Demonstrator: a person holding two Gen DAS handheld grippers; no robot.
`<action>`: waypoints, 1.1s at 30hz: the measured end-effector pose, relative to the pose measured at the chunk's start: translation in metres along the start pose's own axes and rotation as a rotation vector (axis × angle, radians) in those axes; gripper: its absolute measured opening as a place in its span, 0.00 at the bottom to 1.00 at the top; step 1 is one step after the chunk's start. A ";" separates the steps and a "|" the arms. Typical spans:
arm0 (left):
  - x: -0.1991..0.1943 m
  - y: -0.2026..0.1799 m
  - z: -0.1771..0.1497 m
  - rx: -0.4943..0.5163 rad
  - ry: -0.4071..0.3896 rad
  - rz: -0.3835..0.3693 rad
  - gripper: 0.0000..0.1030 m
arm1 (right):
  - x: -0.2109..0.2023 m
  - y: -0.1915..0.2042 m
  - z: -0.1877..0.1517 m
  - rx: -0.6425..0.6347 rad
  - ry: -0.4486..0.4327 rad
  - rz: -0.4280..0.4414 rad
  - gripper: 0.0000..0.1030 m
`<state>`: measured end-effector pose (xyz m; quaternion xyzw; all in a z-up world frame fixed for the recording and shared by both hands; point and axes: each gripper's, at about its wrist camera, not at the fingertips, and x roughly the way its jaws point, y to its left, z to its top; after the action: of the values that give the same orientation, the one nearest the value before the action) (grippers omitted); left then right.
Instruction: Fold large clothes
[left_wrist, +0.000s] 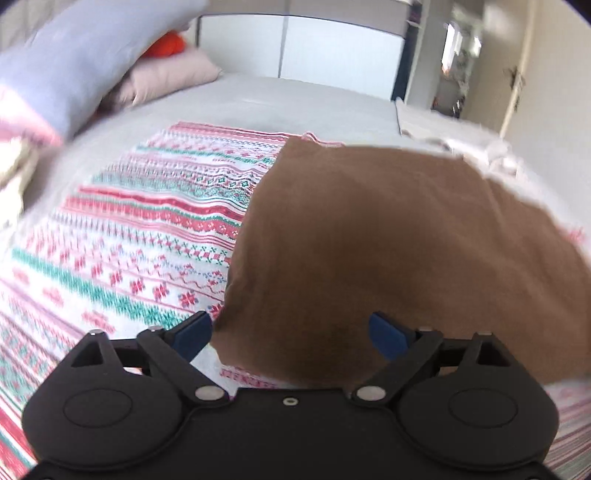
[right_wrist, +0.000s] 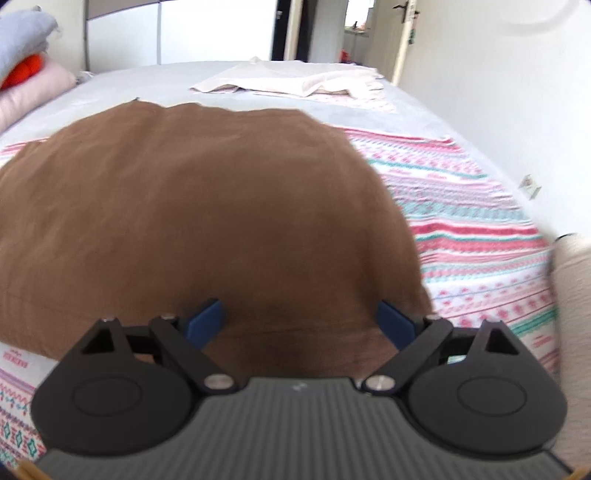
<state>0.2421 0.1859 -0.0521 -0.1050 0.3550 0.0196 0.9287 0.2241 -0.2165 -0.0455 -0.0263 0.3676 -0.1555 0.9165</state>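
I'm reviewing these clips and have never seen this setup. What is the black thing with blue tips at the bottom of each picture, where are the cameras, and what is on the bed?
Each picture comes from a fisheye camera mounted on a handheld claw; a person carries one in each hand. The left claw and the right claw both have their blue fingers spread apart, gripping nothing. Ahead of both lies a brown garment, spread on a patterned red, green and white blanket over a grey bed. A pale cloth lies farther back, and pillows are stacked at the left.
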 end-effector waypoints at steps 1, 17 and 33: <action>-0.003 0.004 0.002 -0.045 -0.002 -0.021 1.00 | -0.002 0.000 0.002 0.004 -0.014 0.009 0.92; 0.031 0.028 -0.027 -0.642 0.236 -0.365 1.00 | -0.030 0.042 0.005 -0.073 -0.036 0.157 0.99; 0.041 -0.011 -0.057 -0.862 -0.187 -0.175 0.75 | -0.020 0.084 0.003 -0.077 -0.083 0.232 0.99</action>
<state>0.2367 0.1616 -0.1192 -0.5095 0.2187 0.0966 0.8266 0.2348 -0.1312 -0.0438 -0.0254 0.3358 -0.0329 0.9410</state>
